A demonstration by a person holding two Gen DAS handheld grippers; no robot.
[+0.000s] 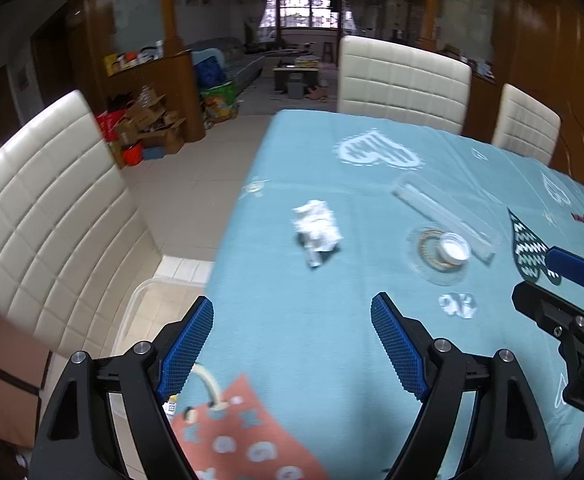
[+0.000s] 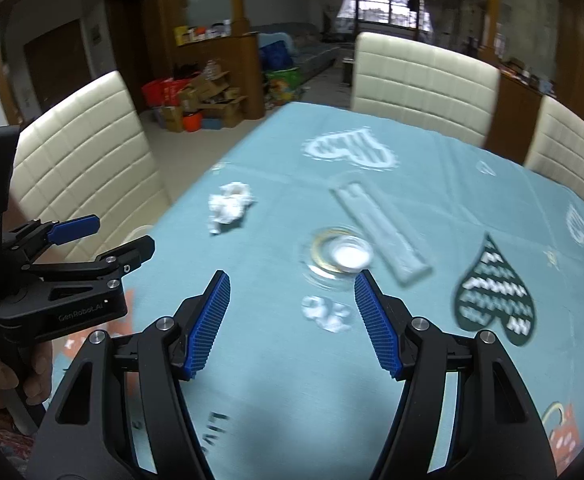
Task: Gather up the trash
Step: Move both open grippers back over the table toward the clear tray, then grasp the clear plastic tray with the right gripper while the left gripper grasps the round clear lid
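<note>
A crumpled white paper ball (image 1: 317, 229) lies on the blue tablecloth (image 1: 292, 320); it also shows in the right wrist view (image 2: 229, 206). A clear plastic lid with a white cap (image 1: 444, 251) (image 2: 340, 257) lies to its right, beside a clear flat plastic wrapper (image 1: 444, 210) (image 2: 382, 230). My left gripper (image 1: 292, 344) is open and empty, short of the paper ball. My right gripper (image 2: 290, 320) is open and empty, just short of the lid. Each gripper shows in the other's view: the right one (image 1: 564, 280), the left one (image 2: 104, 240).
Cream padded chairs stand at the left (image 1: 52, 216) and far side (image 1: 402, 84) of the table. A clear bin (image 1: 140, 312) sits on the floor by the table's left edge. Cardboard boxes (image 1: 148, 124) are piled on the floor beyond.
</note>
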